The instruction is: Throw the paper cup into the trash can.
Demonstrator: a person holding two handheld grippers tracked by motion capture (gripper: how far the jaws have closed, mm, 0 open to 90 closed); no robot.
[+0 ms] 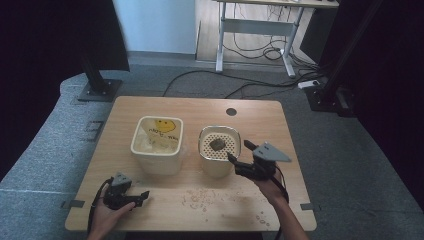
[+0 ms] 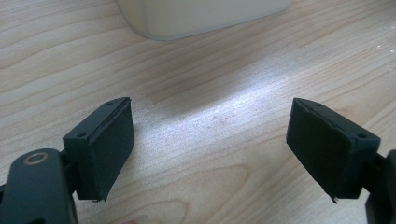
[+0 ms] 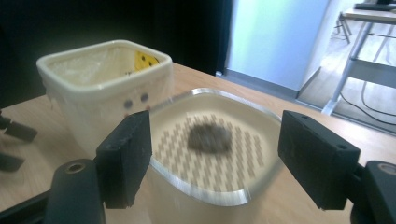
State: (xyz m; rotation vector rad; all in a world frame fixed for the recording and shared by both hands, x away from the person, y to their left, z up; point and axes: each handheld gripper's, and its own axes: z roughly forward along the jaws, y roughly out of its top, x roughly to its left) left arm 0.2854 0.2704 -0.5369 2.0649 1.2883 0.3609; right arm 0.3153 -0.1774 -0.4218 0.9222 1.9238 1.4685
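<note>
Two cream tubs stand mid-table, side by side and apart. The left tub (image 1: pixel 157 145) holds a clear bag with a yellow smiley print. The right tub (image 1: pixel 219 150) carries a perforated insert with a dark lump (image 1: pixel 217 145) on it. The right gripper (image 1: pixel 240 153) hovers at this tub's near right side, jaws spread across its rim. The left gripper (image 1: pixel 142 196) rests near the table's front left corner, jaws spread, nothing between them. Crumbs (image 1: pixel 200 198) lie scattered along the front edge of the wooden table (image 1: pixel 125 120). Grey carpet, cables and a desk frame lie beyond.
</note>
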